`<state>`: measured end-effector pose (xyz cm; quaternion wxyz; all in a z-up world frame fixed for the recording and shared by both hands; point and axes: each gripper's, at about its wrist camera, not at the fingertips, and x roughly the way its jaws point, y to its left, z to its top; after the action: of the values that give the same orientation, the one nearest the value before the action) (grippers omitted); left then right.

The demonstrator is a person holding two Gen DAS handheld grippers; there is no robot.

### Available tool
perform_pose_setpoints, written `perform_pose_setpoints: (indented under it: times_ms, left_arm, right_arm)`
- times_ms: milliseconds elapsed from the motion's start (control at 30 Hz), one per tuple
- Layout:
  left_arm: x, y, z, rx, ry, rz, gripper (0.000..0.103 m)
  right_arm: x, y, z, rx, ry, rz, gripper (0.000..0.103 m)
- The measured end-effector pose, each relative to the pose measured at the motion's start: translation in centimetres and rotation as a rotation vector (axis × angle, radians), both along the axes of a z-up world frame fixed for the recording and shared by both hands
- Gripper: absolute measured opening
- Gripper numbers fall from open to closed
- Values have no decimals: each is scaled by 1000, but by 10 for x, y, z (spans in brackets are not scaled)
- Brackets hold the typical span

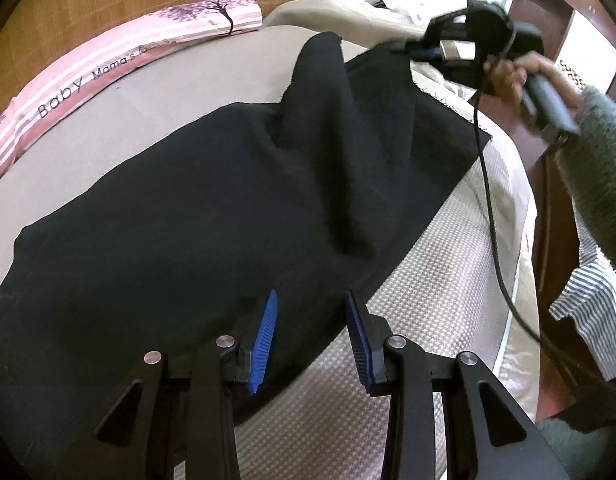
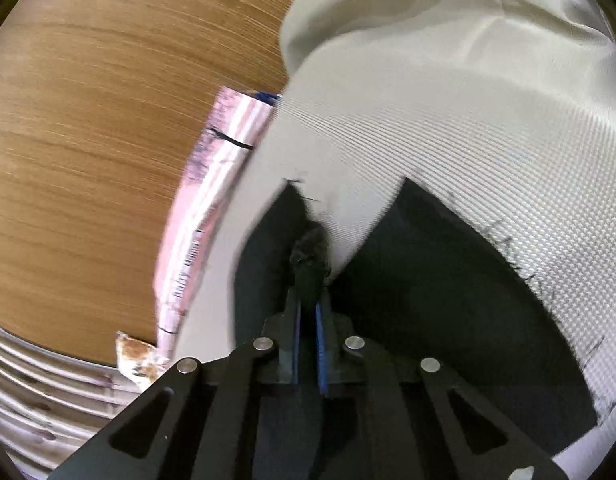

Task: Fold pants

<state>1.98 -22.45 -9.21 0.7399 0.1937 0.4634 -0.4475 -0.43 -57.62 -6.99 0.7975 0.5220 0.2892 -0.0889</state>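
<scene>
Left hand-held gripper (image 1: 309, 336) sits nearest the lens in the left wrist view: blue ribbed pads apart, nothing between them, hovering over the near hem edge of the black pants (image 1: 212, 208). Left pad is above black cloth, right pad above the textured bed mat (image 1: 435, 280).

Right hand-held gripper (image 2: 308, 344): jaws have just been closing, pads now together and clamped on a bunched fold of the pants (image 2: 309, 256). In the left wrist view the same tool (image 1: 479, 48) is blurred at upper right, held by a hand (image 1: 515, 76) in a grey fuzzy sleeve (image 1: 599, 168), lifting the far corner of the cloth off the bed. A black cable (image 1: 487, 208) hangs from it down across the mat.

Writing: pink striped cushion (image 1: 120, 64) along the far side of the bed reads "Baby Mama's", with more text after it that I cannot read. Tree print at its right end. In the right wrist view the print on that cushion (image 2: 212, 200) is too blurred to read.

Pants: spread flat across the middle of the bed, one long ridge running from the lifted corner toward the near hem. Frayed threads show on the cut edge (image 2: 519, 264) in the right wrist view.

Edges and room: bare mat to the right of the pants up to the bed's cream border (image 1: 523, 240); bare beige sheet between pants and cushion. Wooden headboard (image 2: 108, 120) behind the cushion. Striped cloth (image 1: 587, 312) at the right edge, off the bed.
</scene>
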Motion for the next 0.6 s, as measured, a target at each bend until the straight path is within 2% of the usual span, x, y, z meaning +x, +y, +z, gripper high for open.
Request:
perform_pose_setpoints:
  times_ms: [100, 200, 333, 367, 433, 533, 600]
  left_arm:
    - [-1, -4, 2, -12, -3, -5, 37]
    - [-3, -9, 5, -25, -24, -20, 37]
    - [-3, -18, 6, -28, -65, -32, 36]
    - [-2, -20, 6, -30, -64, -37, 35]
    - [-2, -20, 7, -41, -73, -43, 21]
    - [-1, -19, 5, -47, -80, -53, 18]
    - [-2, -18, 4, -48, -75, -52, 17]
  right_arm:
    - [-4, 3, 20, -3, -43, -5, 6]
    - [-9, 6, 37, -47, -56, -12, 6]
    - [-23, 4, 44, -60, -50, -35, 5]
    - [-27, 3, 45, -66, -50, -39, 5]
    - [-41, 1, 49, -88, -45, -65, 4]
    - [-66, 1, 50, -121, -39, -93, 4]
    - [-82, 0, 40, -119, -11, -108, 4]
